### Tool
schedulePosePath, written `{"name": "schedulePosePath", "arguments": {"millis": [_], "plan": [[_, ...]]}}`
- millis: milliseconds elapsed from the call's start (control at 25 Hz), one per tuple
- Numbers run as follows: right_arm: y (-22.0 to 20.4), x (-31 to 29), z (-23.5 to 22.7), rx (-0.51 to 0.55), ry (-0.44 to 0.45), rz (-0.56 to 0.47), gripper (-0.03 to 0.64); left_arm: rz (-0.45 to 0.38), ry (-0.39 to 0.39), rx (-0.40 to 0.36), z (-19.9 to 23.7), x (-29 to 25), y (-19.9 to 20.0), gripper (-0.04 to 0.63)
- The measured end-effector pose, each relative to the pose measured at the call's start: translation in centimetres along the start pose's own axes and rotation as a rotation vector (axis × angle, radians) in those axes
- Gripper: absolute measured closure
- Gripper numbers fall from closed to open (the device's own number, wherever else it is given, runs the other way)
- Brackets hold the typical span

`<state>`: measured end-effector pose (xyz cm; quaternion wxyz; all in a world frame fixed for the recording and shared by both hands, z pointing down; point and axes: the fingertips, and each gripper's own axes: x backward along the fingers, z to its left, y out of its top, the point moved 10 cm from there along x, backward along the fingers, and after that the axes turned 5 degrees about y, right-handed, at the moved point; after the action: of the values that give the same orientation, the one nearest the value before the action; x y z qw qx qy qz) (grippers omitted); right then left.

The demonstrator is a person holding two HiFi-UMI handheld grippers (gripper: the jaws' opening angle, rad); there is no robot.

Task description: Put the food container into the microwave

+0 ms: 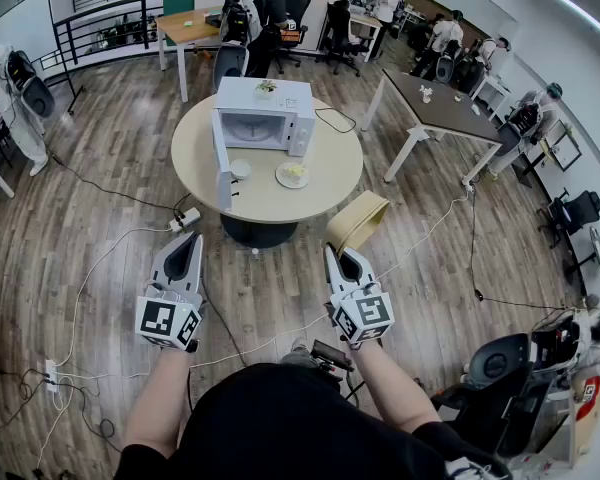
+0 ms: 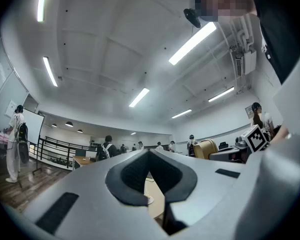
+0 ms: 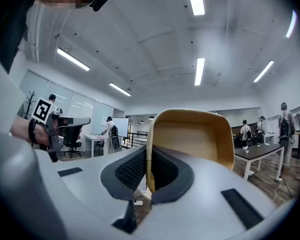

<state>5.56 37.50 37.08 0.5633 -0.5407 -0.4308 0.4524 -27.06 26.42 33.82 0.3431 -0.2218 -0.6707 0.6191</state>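
While the person stood back from the round bench (image 1: 332,186), the right gripper (image 1: 338,255) held the food container (image 1: 357,221) up in the air, just below the middle of the frame. Its jaws pinched one thin wall of the tan container, which was tipped on its side. The left gripper (image 1: 183,245), to the left of it, held nothing, and its jaws were pressed together. The white microwave (image 1: 265,113) sat on the bench in the upper middle, well apart from the container, with its door (image 1: 223,168) swung open. A plate (image 1: 292,175) with food and a small white bowl (image 1: 240,169) lay just in front of it.
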Motion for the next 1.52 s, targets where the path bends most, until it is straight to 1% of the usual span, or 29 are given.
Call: {"name": "schedulePosePath", "arguments": {"millis": [280, 440, 560, 680, 760, 920, 1120, 1320, 1520], "plan": [[-0.3, 0.0, 0.6, 0.02, 0.0, 0.04, 0.591, 0.002, -0.006, 0.005, -0.1, 0.6, -0.1, 0.577], [-0.3, 0.1, 0.9, 0.025, 0.011, 0.026, 0.591, -0.003, -0.005, 0.009, 0.1, 0.7, -0.2, 0.577], [0.0, 0.3, 1.4, 0.083, 0.028, 0.021, 0.59, -0.007, -0.011, 0.012, 0.1, 0.7, -0.1, 0.577], [0.4, 0.5, 1.8, 0.161, 0.01, -0.001, 0.591, -0.008, -0.02, 0.019, 0.0, 0.7, -0.3, 0.577], [0.4, 0.6, 1.7, 0.177, 0.002, -0.007, 0.591, -0.006, -0.026, 0.025, -0.1, 0.5, -0.5, 0.577], [0.1, 0.6, 1.2, 0.153, 0.003, 0.002, 0.589, 0.004, -0.036, 0.035, -0.5, 0.1, -1.1, 0.577], [-0.9, 0.6, -0.4, 0.118, 0.032, -0.006, 0.591, 0.013, -0.028, 0.036, -1.3, -1.1, -1.7, 0.577], [-1.5, -0.9, -3.3, 0.102, 0.05, -0.021, 0.59, 0.016, -0.017, 0.023, -1.9, -3.6, -2.1, 0.577], [-2.3, -2.7, -6.6, 0.077, 0.071, -0.029, 0.591, 0.026, 0.005, -0.007, -2.5, -6.4, -2.6, 0.577]]}}
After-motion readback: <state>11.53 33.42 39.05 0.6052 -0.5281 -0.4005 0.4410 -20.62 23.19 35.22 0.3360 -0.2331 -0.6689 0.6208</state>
